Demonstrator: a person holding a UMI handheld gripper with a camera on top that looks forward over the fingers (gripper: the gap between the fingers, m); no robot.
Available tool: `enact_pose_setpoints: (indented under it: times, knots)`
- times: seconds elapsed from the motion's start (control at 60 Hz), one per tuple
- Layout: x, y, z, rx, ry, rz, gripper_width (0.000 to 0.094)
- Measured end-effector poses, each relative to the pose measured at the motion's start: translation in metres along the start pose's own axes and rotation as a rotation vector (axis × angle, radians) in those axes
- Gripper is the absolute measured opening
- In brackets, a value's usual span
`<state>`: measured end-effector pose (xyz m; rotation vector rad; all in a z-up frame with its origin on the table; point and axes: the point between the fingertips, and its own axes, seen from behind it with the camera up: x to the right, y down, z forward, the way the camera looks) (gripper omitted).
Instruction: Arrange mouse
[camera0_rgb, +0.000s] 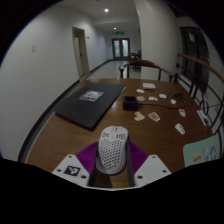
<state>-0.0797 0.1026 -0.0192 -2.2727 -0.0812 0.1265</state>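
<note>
The tool (113, 168) holds a white perforated mouse (113, 148) pinched between its purple pads (92, 160), low over the near edge of the wooden desk (150, 128). A dark mat (92, 104) lies on the desk to the left, small white items (158, 99) scattered to the right. Beyond, a lit corridor with doors (81, 52).

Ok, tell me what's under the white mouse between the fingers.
The white mouse sits between the gripper fingers, above the wooden table. Its underside is hidden by its own body and the purple pads, so whether it rests on the table can't be told.
</note>
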Motion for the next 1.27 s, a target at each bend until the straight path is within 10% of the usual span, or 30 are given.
enact_pose_setpoints:
  times: [0.117, 0.267, 0.417, 0.867, 1.1, 1.267]
  knots:
    - [0.0, -0.004, -0.016, 0.006, -0.06, -0.036, 0.037]
    - [0.024, -0.07, -0.124, 0.232, -0.121, -0.124, 0.0368]
    - [0.14, -0.102, -0.204, 0.371, 0.005, -0.099, 0.0366]
    - [0.293, 0.086, -0.14, 0.004, 0.032, 0.114, 0.0367]
    - [0.287, 0.091, -0.167, -0.015, -0.036, 0.047, 0.0877]
    - [0.3, 0.106, -0.228, 0.011, -0.047, 0.002, 0.0852]
